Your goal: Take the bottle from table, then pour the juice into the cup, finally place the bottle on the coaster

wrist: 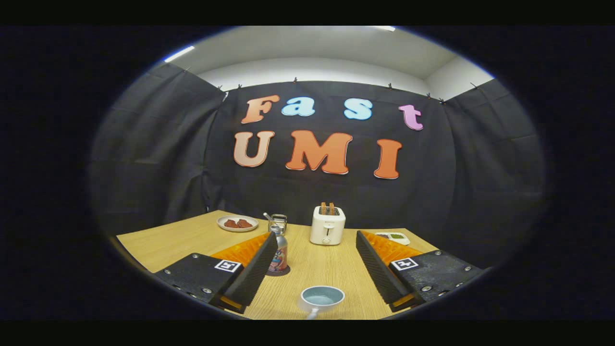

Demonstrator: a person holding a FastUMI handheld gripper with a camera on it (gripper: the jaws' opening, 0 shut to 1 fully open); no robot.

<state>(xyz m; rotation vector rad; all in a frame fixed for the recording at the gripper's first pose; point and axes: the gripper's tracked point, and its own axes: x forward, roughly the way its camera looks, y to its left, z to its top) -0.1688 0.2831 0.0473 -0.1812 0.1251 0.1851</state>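
A small bottle [279,253] with a silver cap and a colourful label stands upright on a dark round coaster [284,272] on the wooden table [168,245]. My left finger [254,269] hides the bottle's left side. A white cup [322,298] with a pale blue inside sits between my fingers, nearer than the bottle, its handle towards me. My gripper [316,236] is open above the table, holding nothing; the bottle stands just inside the left fingertip.
Beyond the fingers stands a white toaster [327,225] with toast in its slots. A metal-rimmed jar with a spoon [277,222] and a plate of red pieces [237,223] sit at the back left. A small white device [393,237] lies behind the right finger.
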